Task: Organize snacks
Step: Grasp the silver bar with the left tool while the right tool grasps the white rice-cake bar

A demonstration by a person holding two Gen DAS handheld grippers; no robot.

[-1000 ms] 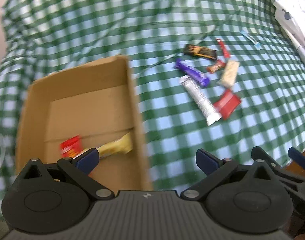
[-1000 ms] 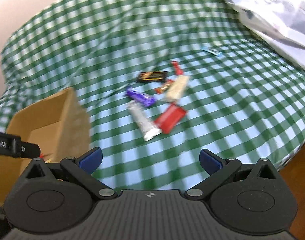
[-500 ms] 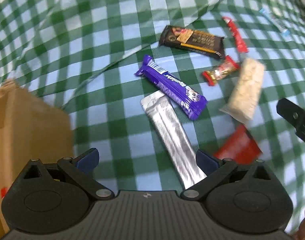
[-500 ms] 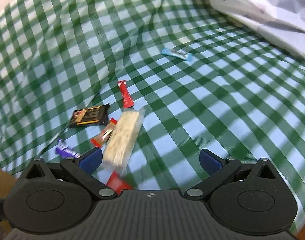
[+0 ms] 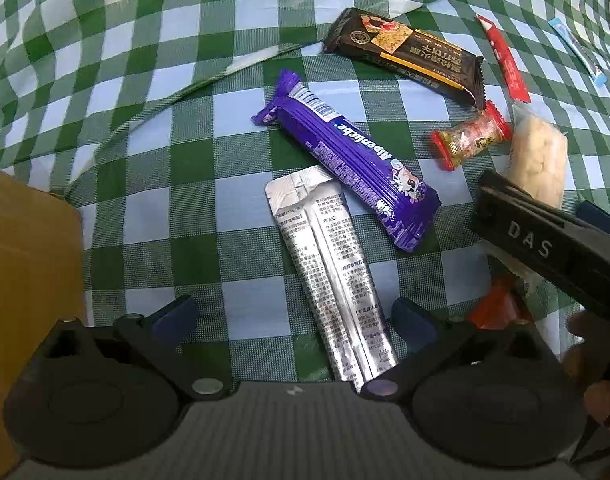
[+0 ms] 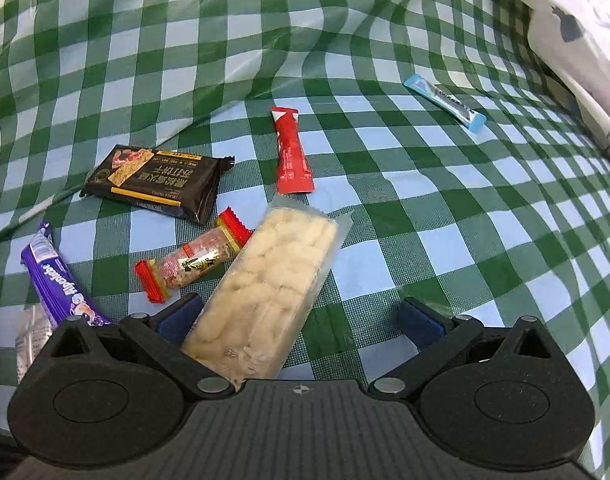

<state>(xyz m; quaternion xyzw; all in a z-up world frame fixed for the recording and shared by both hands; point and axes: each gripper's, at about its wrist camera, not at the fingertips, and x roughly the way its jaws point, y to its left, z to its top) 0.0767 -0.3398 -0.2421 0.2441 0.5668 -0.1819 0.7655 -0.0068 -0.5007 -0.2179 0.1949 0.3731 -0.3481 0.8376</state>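
Both jaws gape wide over crinkly foil silver packet and lumpy clear-wrapped bar.

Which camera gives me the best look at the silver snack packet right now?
The left wrist view: the silver packet lies almost whole, print side up, between the open left tool's fingers. The right wrist view shows only a blurred corner of it at the left edge, behind the tool body.

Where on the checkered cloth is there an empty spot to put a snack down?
Bare cloth lies right of the clear rice-puff pack, between the red stick and the blue stick. More lies left of the purple bar, toward the cardboard box. It is crowded around the dark bar and red-ended candy.
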